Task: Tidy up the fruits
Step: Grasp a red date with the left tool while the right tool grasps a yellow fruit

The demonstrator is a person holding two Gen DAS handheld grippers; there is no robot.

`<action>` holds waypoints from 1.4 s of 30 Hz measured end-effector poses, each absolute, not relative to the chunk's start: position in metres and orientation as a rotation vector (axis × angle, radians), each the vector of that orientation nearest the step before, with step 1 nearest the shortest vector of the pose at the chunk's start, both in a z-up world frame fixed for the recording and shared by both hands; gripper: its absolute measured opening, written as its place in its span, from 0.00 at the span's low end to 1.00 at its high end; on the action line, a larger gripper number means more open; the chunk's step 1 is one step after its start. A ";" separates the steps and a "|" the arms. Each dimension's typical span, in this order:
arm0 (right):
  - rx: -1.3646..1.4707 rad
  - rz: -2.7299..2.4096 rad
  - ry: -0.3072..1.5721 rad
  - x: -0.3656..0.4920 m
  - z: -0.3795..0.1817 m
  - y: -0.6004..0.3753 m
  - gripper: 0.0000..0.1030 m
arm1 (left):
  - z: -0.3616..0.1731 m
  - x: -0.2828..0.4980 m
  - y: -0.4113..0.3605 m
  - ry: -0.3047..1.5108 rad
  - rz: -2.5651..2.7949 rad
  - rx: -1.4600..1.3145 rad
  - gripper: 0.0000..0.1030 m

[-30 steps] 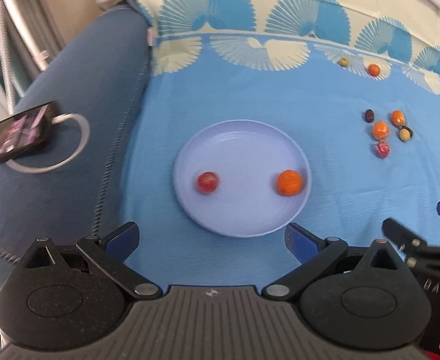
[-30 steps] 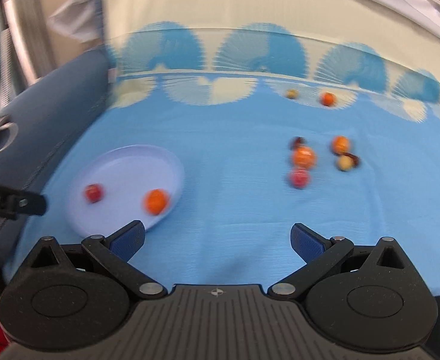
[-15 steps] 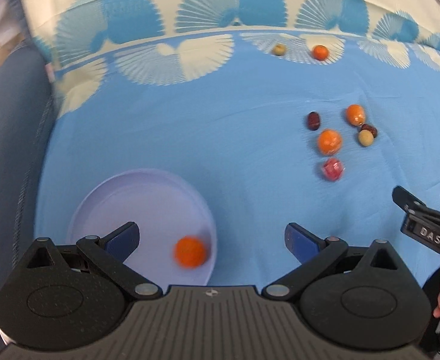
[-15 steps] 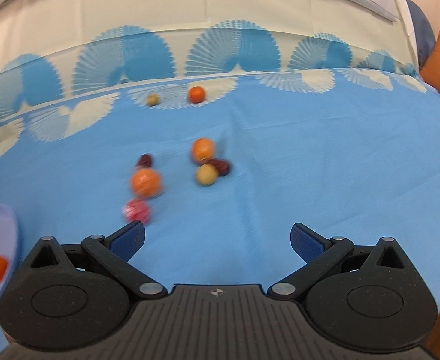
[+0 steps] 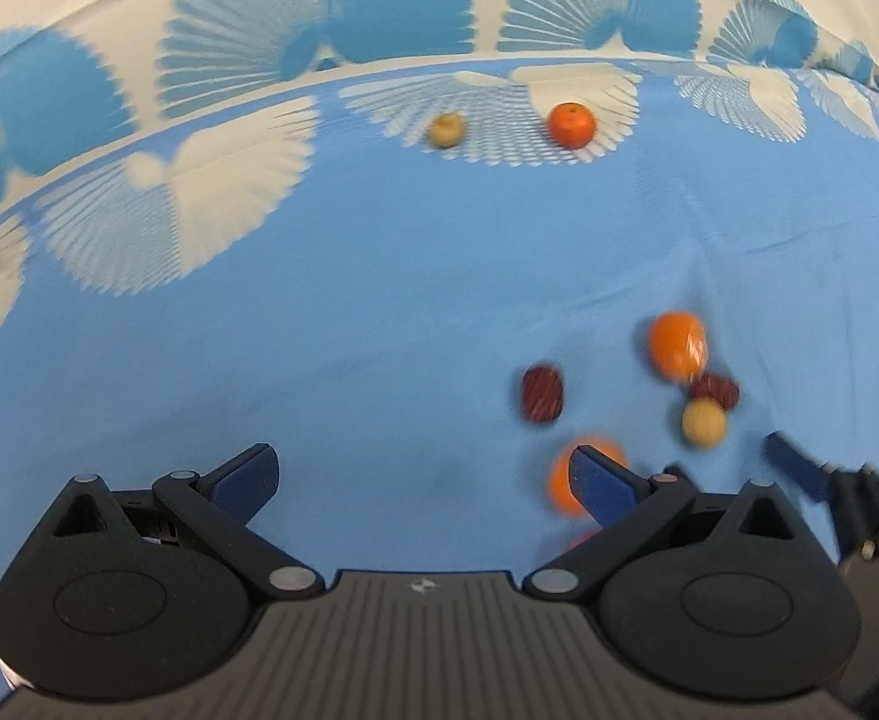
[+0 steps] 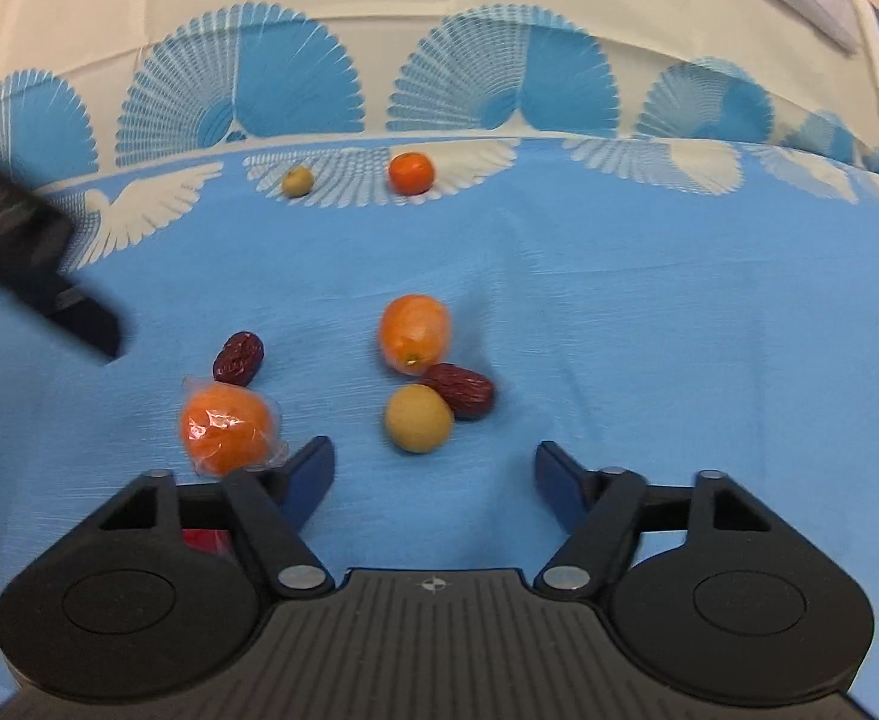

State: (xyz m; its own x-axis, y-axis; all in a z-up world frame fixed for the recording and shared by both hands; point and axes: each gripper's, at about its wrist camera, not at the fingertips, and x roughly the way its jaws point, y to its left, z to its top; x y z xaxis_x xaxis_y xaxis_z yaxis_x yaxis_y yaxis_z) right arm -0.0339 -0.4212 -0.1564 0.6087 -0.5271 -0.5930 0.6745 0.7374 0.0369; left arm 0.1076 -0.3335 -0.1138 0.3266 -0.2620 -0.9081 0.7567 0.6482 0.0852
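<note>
A cluster of fruit lies on the blue cloth: a wrapped orange (image 6: 226,429), a second orange (image 6: 414,341), a tan round fruit (image 6: 419,418) and two dark red dates (image 6: 238,357) (image 6: 462,389). My right gripper (image 6: 433,471) hovers just short of the tan fruit, its jaws closing with nothing between them. My left gripper (image 5: 421,471) is open over bare cloth; its right finger (image 5: 601,483) covers part of the wrapped orange (image 5: 562,480). Farther back lie a small tan fruit (image 5: 446,129) and an orange (image 5: 571,124).
The cloth's fan-patterned cream border (image 6: 439,96) runs along the far side. The other gripper's dark body (image 6: 25,252) crosses the left edge of the right wrist view. A red fruit (image 6: 202,539) shows behind the right gripper's left linkage.
Both grippers have moved right and down, close to the fruit cluster. The plate has left both views. The right gripper's jaws have narrowed.
</note>
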 end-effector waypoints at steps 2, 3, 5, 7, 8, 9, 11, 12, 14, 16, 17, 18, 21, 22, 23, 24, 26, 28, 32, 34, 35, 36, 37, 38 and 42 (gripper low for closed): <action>0.269 -0.684 0.601 -0.026 -0.161 -0.425 0.54 | -0.126 0.114 -0.352 1.046 -0.731 0.593 1.00; 0.263 -0.688 0.589 -0.025 -0.163 -0.426 0.54 | -0.131 0.116 -0.359 1.053 -0.740 0.602 1.00; 0.237 -0.687 0.581 -0.021 -0.165 -0.425 0.54 | -0.143 0.121 -0.371 1.078 -0.758 0.623 1.00; 0.231 -0.690 0.569 -0.021 -0.167 -0.424 0.54 | -0.152 0.123 -0.379 1.103 -0.784 0.634 0.99; 0.227 -0.692 0.565 -0.021 -0.167 -0.423 0.54 | -0.155 0.123 -0.382 1.108 -0.791 0.640 0.97; 0.221 -0.697 0.560 -0.020 -0.168 -0.423 0.54 | -0.159 0.122 -0.386 1.110 -0.796 0.649 0.92; 0.212 -0.704 0.555 -0.018 -0.168 -0.421 0.53 | -0.165 0.122 -0.391 1.115 -0.790 0.667 0.82; 0.211 -0.708 0.549 -0.018 -0.169 -0.420 0.53 | -0.167 0.121 -0.393 1.122 -0.790 0.670 0.74; 0.197 -0.714 0.539 -0.017 -0.170 -0.419 0.51 | -0.170 0.121 -0.397 1.142 -0.794 0.664 0.64; 0.189 -0.702 0.528 -0.015 -0.170 -0.419 0.32 | -0.170 0.120 -0.397 1.136 -0.794 0.653 0.47; 0.183 -0.699 0.525 -0.014 -0.169 -0.418 0.27 | -0.168 0.119 -0.397 1.125 -0.807 0.650 0.20; 0.173 -0.699 0.524 -0.015 -0.168 -0.417 0.27 | -0.166 0.118 -0.396 1.113 -0.814 0.657 0.21; 0.144 -0.712 0.474 -0.021 -0.162 -0.413 0.27 | -0.155 0.116 -0.385 1.096 -0.815 0.632 0.22; 0.133 -0.715 0.456 -0.023 -0.160 -0.413 0.27 | -0.150 0.115 -0.381 1.084 -0.813 0.630 0.22; 0.130 -0.720 0.443 -0.025 -0.158 -0.412 0.27 | -0.144 0.113 -0.374 1.069 -0.807 0.631 0.22; 0.136 -0.726 0.436 -0.027 -0.157 -0.414 0.27 | -0.139 0.112 -0.367 1.059 -0.800 0.629 0.22; 0.139 -0.736 0.443 -0.030 -0.156 -0.416 0.27 | -0.127 0.108 -0.351 1.043 -0.786 0.621 0.22; 0.135 -0.763 0.448 -0.037 -0.153 -0.416 0.27 | -0.113 0.100 -0.329 1.018 -0.762 0.624 0.22; 0.182 -0.817 0.433 -0.060 -0.132 -0.414 0.27 | -0.084 0.083 -0.275 0.978 -0.711 0.614 0.22; 0.185 -0.819 0.408 -0.074 -0.118 -0.407 0.27 | -0.069 0.076 -0.247 0.980 -0.690 0.596 0.22; 0.186 -0.814 0.394 -0.081 -0.110 -0.402 0.27 | -0.061 0.072 -0.231 0.986 -0.678 0.585 0.22; 0.185 -0.800 0.382 -0.090 -0.102 -0.394 0.27 | -0.055 0.068 -0.217 0.988 -0.668 0.575 0.22; 0.182 -0.783 0.378 -0.098 -0.095 -0.385 0.27 | -0.049 0.063 -0.203 0.989 -0.654 0.566 0.22; 0.177 -0.765 0.377 -0.105 -0.089 -0.375 0.27 | -0.042 0.058 -0.188 0.993 -0.639 0.559 0.22; 0.150 -0.666 0.388 -0.129 -0.067 -0.325 0.27 | -0.019 0.041 -0.132 0.990 -0.588 0.510 0.22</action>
State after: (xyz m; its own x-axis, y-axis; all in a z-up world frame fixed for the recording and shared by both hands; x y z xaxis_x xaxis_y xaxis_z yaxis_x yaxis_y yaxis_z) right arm -0.1294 -0.3248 -0.0667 0.7175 -0.5723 -0.3970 0.6276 0.7784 0.0122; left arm 0.0410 -0.1317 -0.0192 0.4203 -0.2231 -0.8795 0.6651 0.7352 0.1313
